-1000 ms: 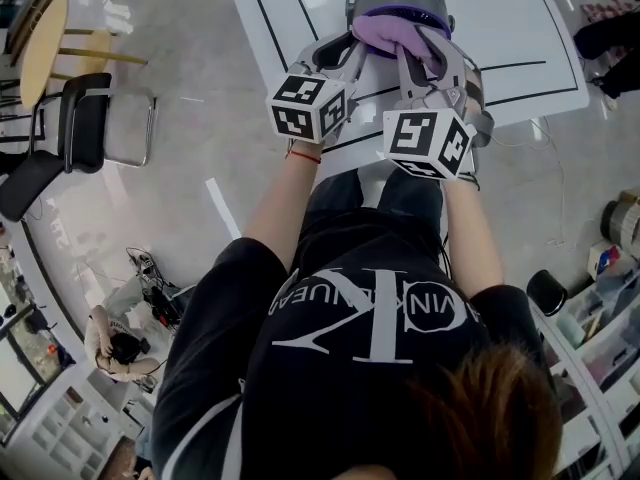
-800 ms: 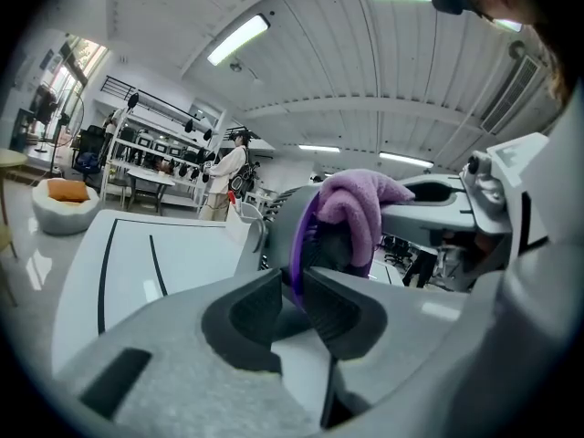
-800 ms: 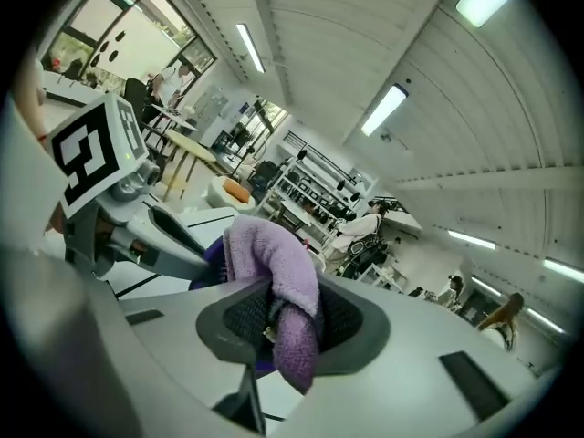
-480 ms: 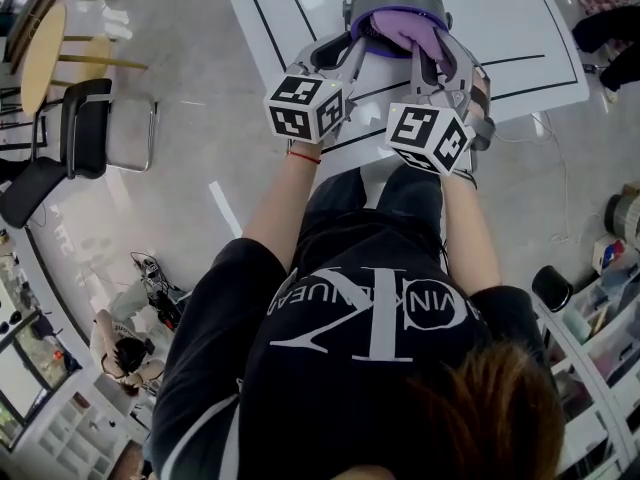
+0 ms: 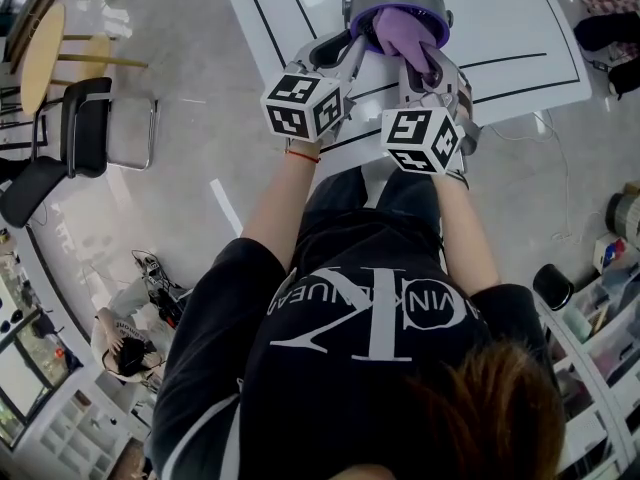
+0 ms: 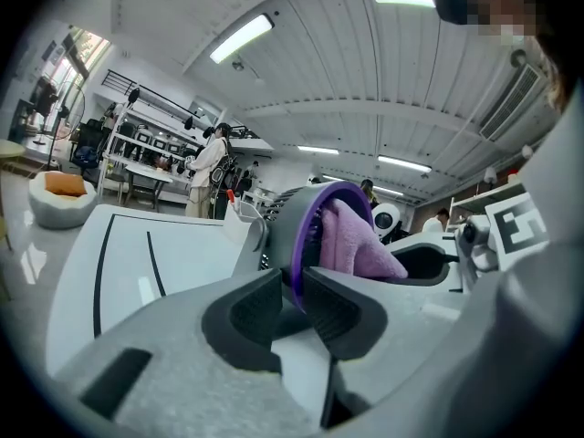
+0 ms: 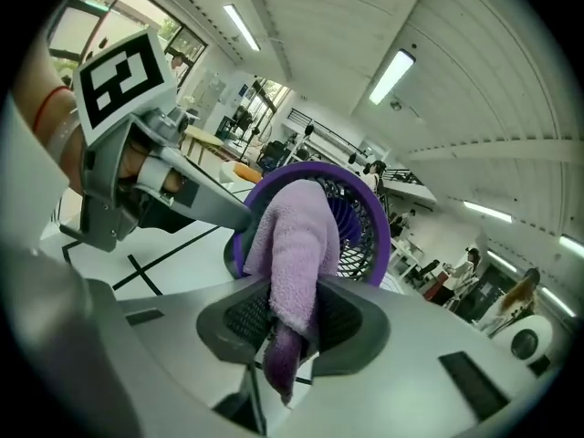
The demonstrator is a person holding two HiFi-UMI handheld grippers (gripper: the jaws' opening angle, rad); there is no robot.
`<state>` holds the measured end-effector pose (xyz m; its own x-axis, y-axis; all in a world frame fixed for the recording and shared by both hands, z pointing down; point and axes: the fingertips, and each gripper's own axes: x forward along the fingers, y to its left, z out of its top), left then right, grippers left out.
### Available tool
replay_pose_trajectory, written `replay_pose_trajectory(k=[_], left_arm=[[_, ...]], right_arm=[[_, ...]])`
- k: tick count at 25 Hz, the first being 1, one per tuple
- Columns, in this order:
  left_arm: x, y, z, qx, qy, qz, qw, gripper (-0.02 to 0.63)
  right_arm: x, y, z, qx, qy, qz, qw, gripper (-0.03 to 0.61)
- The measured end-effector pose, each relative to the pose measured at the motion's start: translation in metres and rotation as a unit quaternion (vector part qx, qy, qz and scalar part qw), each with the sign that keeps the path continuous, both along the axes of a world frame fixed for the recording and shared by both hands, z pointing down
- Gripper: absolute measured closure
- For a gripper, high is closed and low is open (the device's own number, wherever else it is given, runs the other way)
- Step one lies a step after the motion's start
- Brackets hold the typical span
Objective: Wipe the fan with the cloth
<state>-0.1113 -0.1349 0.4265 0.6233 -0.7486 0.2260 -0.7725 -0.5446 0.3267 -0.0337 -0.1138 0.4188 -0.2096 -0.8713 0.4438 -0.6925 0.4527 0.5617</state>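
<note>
L tool: jaws nearly together, clamped on purple front rim of fan, at its left side. R tool: jaws closed tight on purple cloth, short end hanging below pads. Cloth bunched up past jaws, pressed vs fan's front grille, covering approx its middle. Fan sits on white counter, near edge, front facing person.

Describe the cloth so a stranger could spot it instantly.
On the white table with black lines stands a small grey fan with a purple rim. Draped against its grille is the cloth, pinched in the right gripper. It is the only soft, fluffy, lilac thing there.
</note>
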Motion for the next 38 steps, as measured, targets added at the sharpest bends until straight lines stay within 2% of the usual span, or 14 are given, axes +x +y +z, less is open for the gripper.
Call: replay_pose_trajectory(k=[4,6,13,18,21,25,27,29,32,35,38], left_arm=[[-0.003,-0.003,0.002,0.0,0.005,0.0,1.0,0.541],[-0.003,-0.004,0.003,0.0,0.009,-0.002,1.0,0.541],[0.0,-0.002,0.002,-0.001,0.013,-0.002,0.9999,0.541],[0.004,-0.001,0.004,-0.002,0.015,-0.001,0.9999,0.54],[-0.001,-0.003,0.004,-0.001,0.027,0.011,0.9996,0.54],[-0.003,-0.005,0.003,0.003,0.03,0.023,0.9993,0.54],[-0.002,-0.005,0.003,0.001,0.027,0.026,0.9993,0.541],[-0.002,-0.005,0.002,0.001,0.02,0.031,0.9993,0.541],[-0.002,-0.003,0.003,0.002,0.018,0.032,0.9993,0.543],[0.0,-0.002,0.002,0.005,0.012,0.033,0.9994,0.545],[0.0,-0.003,0.0,0.006,0.005,0.039,0.9992,0.543]], right_arm=[[-0.01,0.001,0.001,-0.041,-0.07,-0.017,0.997,0.477],[-0.011,0.003,0.001,-0.052,-0.088,-0.022,0.995,0.477],[-0.017,0.013,0.007,-0.07,-0.103,-0.037,0.992,0.479],[-0.027,0.023,0.014,-0.079,-0.104,-0.067,0.989,0.479],[-0.035,0.022,0.007,-0.075,-0.155,-0.063,0.983,0.479],[-0.04,0.012,-0.009,-0.079,-0.238,-0.051,0.967,0.479],[-0.04,0.007,-0.009,-0.089,-0.252,-0.046,0.963,0.479],[-0.043,0.003,-0.005,-0.099,-0.231,-0.051,0.966,0.479],[-0.051,-0.001,0.004,-0.114,-0.171,-0.072,0.976,0.476],[-0.054,-0.004,0.006,-0.103,-0.096,-0.096,0.985,0.477],[-0.054,-0.005,0.009,-0.086,-0.043,-0.107,0.99,0.479]])
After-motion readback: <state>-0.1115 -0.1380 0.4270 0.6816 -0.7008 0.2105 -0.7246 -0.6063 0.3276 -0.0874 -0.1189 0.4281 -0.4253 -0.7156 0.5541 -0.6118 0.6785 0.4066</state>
